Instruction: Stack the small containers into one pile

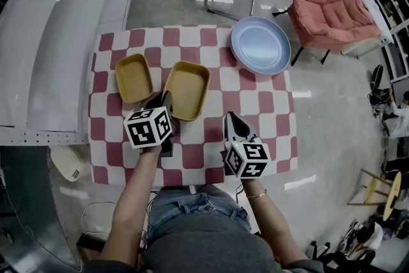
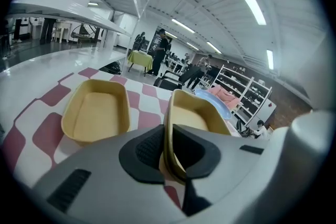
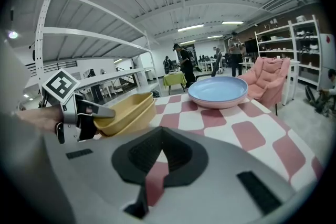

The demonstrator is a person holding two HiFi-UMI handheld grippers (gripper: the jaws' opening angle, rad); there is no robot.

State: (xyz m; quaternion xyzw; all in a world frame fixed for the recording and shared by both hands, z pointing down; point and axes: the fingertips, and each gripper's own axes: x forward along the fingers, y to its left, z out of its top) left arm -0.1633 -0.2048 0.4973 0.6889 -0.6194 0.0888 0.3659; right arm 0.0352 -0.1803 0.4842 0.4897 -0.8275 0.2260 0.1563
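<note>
A red-and-white checked table (image 1: 268, 118) stood on a pale, polished floor (image 1: 332, 137).
A blue plate (image 1: 260, 45) sat at the table's far corner, on the person's right. The held container (image 1: 187, 89), yellow, was mid-table with its near end tilted up. The second container (image 1: 133, 77) rested flat just beside it, not touching. The left gripper (image 1: 163, 101) was clamped across the held container's near wall. The right gripper (image 1: 234, 124) hovered over the cloth nearby, jaws closed on nothing.
</note>
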